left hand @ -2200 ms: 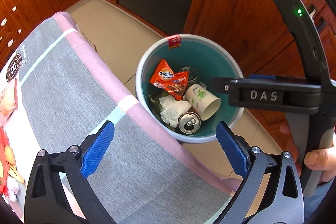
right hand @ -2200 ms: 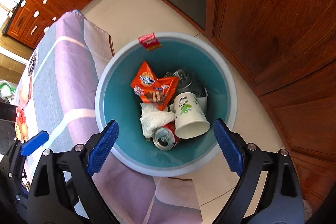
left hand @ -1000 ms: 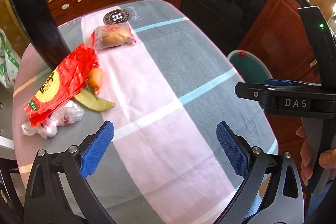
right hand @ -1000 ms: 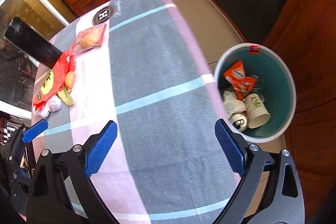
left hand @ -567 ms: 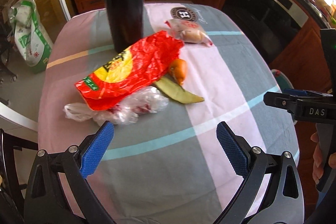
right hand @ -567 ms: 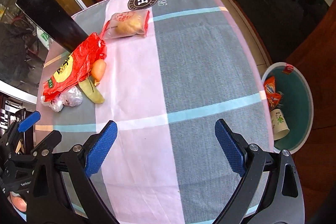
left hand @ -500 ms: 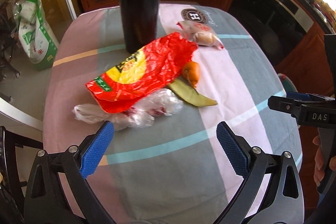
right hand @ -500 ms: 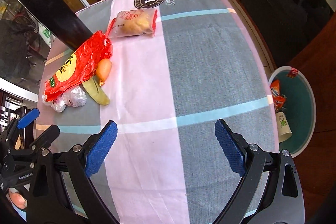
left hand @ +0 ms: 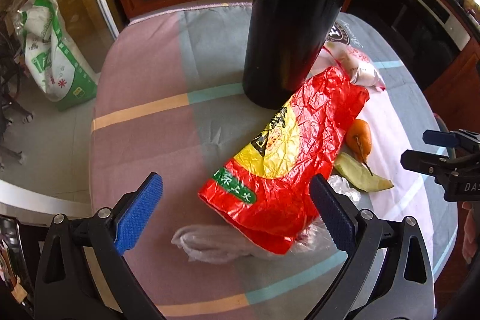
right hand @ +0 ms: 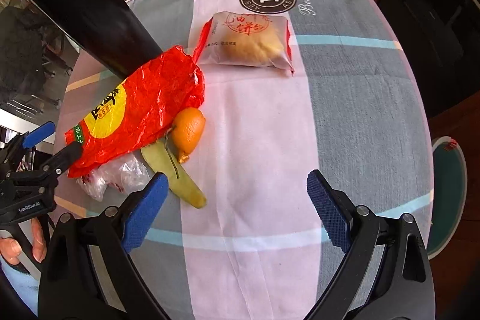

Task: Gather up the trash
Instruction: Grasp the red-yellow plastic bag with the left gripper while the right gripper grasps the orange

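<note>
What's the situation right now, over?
Left gripper open, over red bag. Right gripper open, empty. Black cylinder crowds the bag's far end.

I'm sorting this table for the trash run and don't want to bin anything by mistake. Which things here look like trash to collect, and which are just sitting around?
Likely trash:
- red crinkled bag
- clear plastic wrap
- green peel
- orange fruit, possibly spoiled; cannot tell
- teal bin, the destination

Just there:
- black cylinder
- sealed pastry packet, looks unopened
- checked tablecloth
- white-and-green sack on the floor
</note>
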The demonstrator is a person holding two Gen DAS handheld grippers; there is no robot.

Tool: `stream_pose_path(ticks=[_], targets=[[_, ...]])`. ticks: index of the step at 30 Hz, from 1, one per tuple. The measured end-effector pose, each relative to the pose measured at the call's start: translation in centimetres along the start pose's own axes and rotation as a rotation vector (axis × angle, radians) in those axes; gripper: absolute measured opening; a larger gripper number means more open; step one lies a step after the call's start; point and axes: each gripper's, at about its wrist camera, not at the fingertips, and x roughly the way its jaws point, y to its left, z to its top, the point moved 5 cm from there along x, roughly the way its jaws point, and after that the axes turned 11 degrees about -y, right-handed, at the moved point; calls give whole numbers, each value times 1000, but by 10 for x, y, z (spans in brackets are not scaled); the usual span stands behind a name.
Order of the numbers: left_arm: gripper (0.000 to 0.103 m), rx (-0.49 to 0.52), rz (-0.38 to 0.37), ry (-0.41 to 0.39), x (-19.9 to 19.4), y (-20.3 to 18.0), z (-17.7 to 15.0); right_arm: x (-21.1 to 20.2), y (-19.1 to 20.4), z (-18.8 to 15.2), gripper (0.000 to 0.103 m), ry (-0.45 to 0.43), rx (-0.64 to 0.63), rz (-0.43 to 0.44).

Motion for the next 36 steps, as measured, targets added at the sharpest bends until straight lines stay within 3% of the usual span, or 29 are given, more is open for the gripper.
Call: stream_pose_path(ticks=[3, 5, 7, 12, 20, 22, 31, 36], targets=[[98, 11, -41, 23, 17, -2, -1, 11, 11, 10, 87, -2, -11, 9], [96, 2, -77, 28, 23, -3, -2, 18, 17, 15, 78, 0, -17, 22], [87, -8, -110, 37, 26, -5, -4, 25, 22, 19, 73, 1, -24, 28], [76, 13, -141, 32, 25, -14, -9, 40, 35, 22, 64, 12, -41, 56], [53, 61, -183, 54, 21, -43, -24, 50, 36, 15, 30, 5, -58, 52], [38, 84, -191, 60, 18, -54, -29, 47, 34, 12, 27, 1, -58, 51], [37, 80, -284, 115, 1, -98, -59, 25, 9, -26, 25, 11, -52, 56], [37, 87, -274, 133, -9, -119, -77, 11, -10, -51, 25, 19, -35, 65]])
